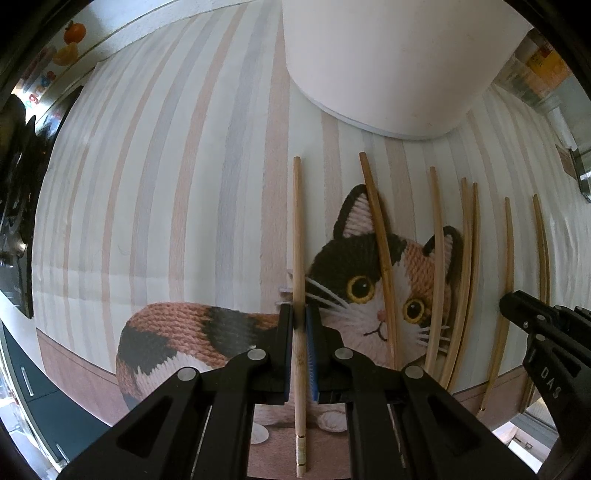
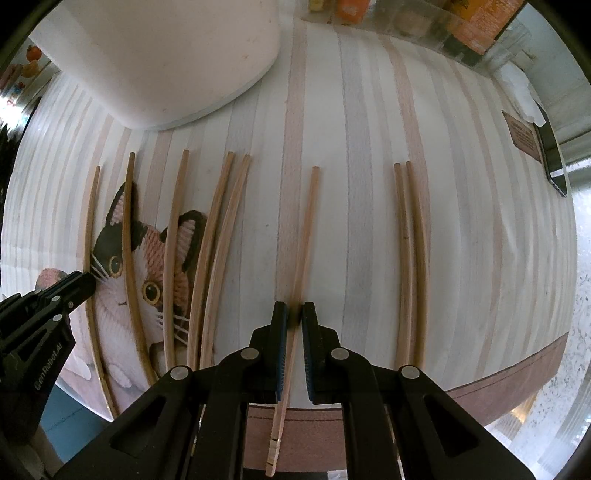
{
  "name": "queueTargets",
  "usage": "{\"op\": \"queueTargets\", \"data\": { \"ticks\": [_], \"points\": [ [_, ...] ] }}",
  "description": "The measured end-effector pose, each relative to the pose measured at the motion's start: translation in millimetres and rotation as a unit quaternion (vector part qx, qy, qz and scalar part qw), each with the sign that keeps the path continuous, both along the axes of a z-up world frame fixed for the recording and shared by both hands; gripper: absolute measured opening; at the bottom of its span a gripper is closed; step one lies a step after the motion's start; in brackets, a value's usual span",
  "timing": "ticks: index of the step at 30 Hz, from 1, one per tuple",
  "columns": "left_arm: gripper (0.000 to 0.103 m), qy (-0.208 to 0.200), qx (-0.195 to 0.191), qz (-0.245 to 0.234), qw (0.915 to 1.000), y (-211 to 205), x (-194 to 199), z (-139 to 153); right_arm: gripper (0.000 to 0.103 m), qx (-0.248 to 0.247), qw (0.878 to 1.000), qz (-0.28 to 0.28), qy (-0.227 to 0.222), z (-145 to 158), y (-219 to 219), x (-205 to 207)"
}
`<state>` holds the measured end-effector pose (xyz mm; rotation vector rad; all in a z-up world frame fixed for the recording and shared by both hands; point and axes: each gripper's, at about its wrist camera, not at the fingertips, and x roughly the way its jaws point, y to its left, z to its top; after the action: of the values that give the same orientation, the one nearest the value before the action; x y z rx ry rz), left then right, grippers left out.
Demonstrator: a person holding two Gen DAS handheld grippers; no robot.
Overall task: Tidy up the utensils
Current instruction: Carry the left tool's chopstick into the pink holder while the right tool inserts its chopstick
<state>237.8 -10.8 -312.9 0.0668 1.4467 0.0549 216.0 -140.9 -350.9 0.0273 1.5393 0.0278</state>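
left gripper (image 1: 299, 321) clamps chopstick (image 1: 297, 236) | right-wrist-only: chopstick pair (image 2: 410, 258)

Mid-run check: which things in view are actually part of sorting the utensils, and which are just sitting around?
Part of the job:
left gripper, closed on leftmost chopstick
right gripper, around middle chopstick
loose chopsticks
white container

Lying about:
cat placemat
orange packages

left gripper (image 1: 300, 321): black angular plastic, silver round rivets, blue finger pads | right gripper (image 2: 294, 325): same build, white "DAS" lettering on side
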Motion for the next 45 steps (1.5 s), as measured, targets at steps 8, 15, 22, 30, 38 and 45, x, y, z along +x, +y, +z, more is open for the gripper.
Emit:
{"op": "queueTargets", "data": {
  "ticks": [8,15,22,30,38,45],
  "points": [
    [0.004,-0.049,0.028,0.010,0.9984,0,-10,21,0.007,0.021,0.999,-0.025,-0.024,13,-16,-4],
    [0.004,-0.101,0.024,0.027,0.9943,10,-13,65,0.007,0.031,0.996,-0.030,-0.074,53,-24,-3],
    [0.004,-0.163,0.017,0.047,0.9853,24,-9,117,0.007,0.041,0.990,-0.031,-0.129,99,-25,2],
    [0.004,-0.248,-0.014,0.059,0.9668,38,-5,200,0.007,0.075,0.975,-0.046,-0.203,163,-36,17],
    [0.004,-0.327,-0.065,0.038,0.9422,35,-8,305,0.007,0.131,0.948,-0.052,-0.285,258,-50,37],
    [0.004,-0.372,-0.100,0.018,0.9229,22,14,371,0.007,0.155,0.920,-0.029,-0.358,345,-46,66]
  ]
}}
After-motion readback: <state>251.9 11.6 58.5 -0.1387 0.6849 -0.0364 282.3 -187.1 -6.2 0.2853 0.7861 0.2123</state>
